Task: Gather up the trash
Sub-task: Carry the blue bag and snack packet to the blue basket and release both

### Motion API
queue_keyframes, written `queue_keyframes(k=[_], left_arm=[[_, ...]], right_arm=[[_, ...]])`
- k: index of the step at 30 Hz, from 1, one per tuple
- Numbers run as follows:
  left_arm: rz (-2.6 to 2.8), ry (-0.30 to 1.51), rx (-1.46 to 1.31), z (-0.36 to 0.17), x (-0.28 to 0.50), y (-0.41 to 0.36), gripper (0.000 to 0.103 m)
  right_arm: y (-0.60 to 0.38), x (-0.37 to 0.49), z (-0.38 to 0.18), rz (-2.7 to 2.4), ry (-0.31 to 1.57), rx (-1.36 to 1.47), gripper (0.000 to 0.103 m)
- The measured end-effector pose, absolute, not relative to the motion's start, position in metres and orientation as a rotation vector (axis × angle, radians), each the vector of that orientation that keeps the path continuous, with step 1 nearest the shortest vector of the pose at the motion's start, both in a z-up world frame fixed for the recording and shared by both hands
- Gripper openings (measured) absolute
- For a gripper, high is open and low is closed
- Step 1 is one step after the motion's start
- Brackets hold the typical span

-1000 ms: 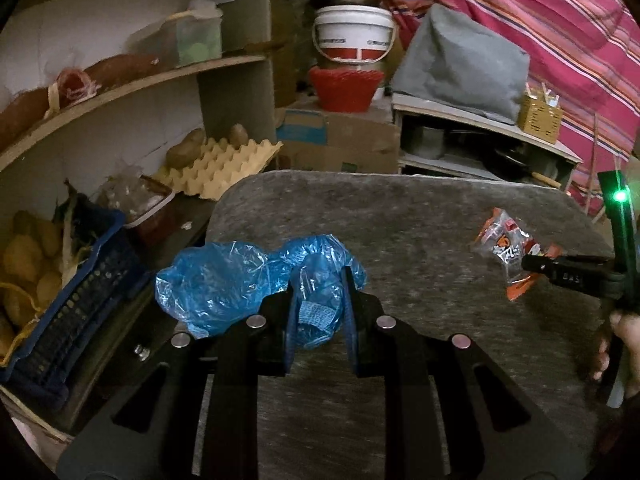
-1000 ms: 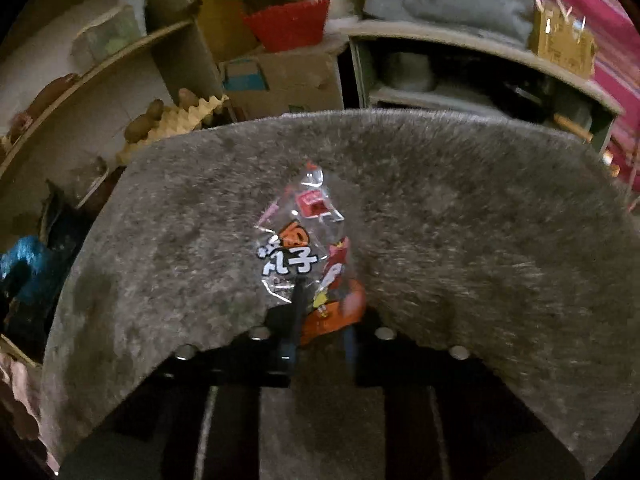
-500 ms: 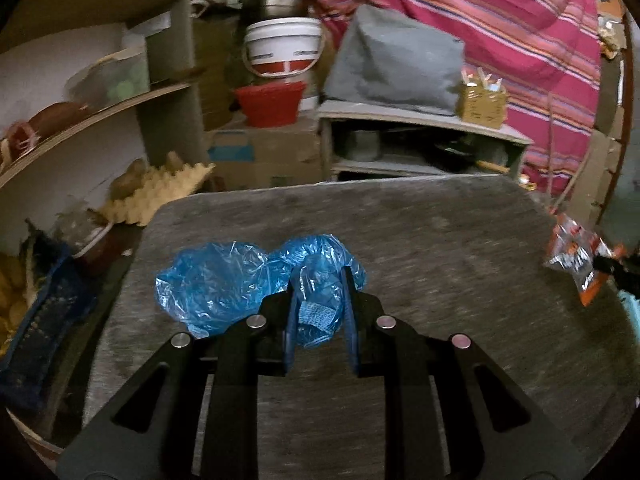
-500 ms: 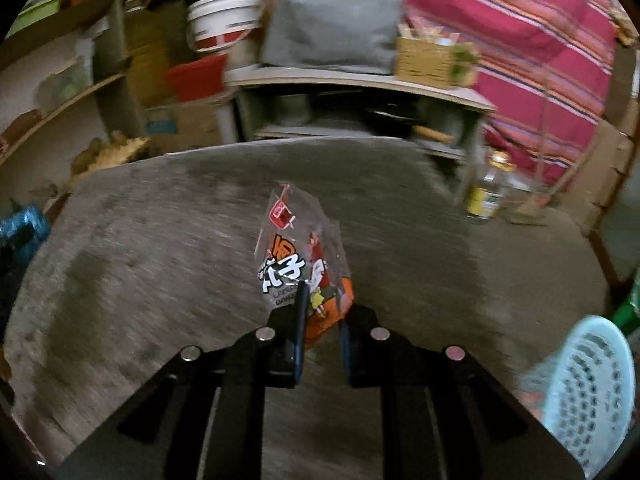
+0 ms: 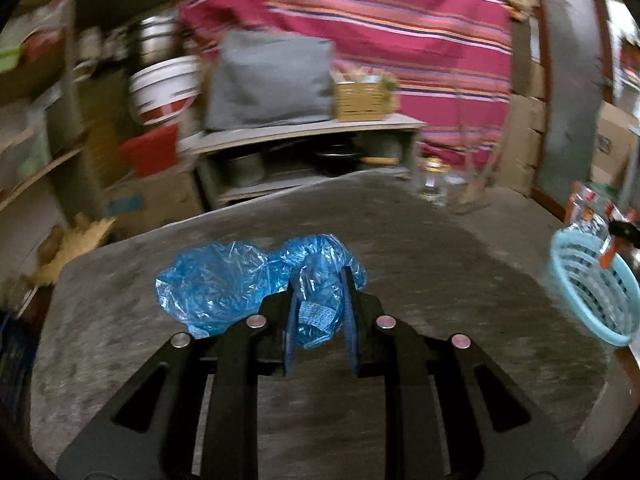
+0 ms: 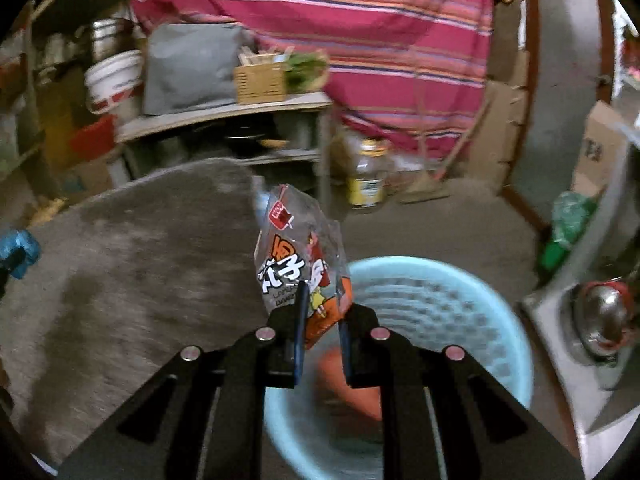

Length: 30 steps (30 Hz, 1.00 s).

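Observation:
My left gripper [image 5: 319,280] is shut on a crumpled blue plastic bag [image 5: 224,280] and holds it over the grey felt table [image 5: 420,248]. My right gripper [image 6: 320,292] is shut on a clear snack wrapper with orange and red print [image 6: 298,256] and holds it above a light blue plastic basket [image 6: 440,304]. Something orange lies in the basket [image 6: 348,380]. The basket also shows at the right edge of the left wrist view [image 5: 592,280], with the wrapper [image 5: 592,212] above it. The blue bag shows at the left edge of the right wrist view [image 6: 16,252].
Beyond the table stand a low shelf [image 5: 304,152] with a grey cover and a woven box [image 5: 362,98], a white bucket [image 5: 164,88], a striped pink cloth [image 5: 360,20] and a glass jar [image 6: 366,178] on the floor. A metal object [image 6: 600,316] sits right of the basket.
Both grippers have swung to the right with their loads. The right gripper has carried the wrapper off the table's edge to above the blue basket.

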<state>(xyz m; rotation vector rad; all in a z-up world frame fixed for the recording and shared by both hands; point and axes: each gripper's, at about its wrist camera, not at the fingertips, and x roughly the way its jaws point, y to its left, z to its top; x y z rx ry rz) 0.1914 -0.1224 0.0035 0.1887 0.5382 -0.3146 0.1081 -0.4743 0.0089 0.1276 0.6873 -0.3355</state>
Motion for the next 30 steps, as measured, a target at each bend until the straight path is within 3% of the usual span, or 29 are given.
queue_keyframes(k=[16,28,30], left_arm=[[-0.685,0.524,0.281,-0.006,0.123,-0.356,0.018],[-0.734,0.587,0.268,-0.012,0.121,-0.433,0.020],[-0.725,0.605,0.265,-0.015,0.124,-0.433,0.027]], right_arm=[[-0.556,0.062,-0.010,-0.387,0.691,0.281,0.015],[-0.592,0.045,-0.027,-0.414,0.713,0.342,0.015],[-0.596,0.042,-0.028,-0.414,0.711,0.356,0.015]])
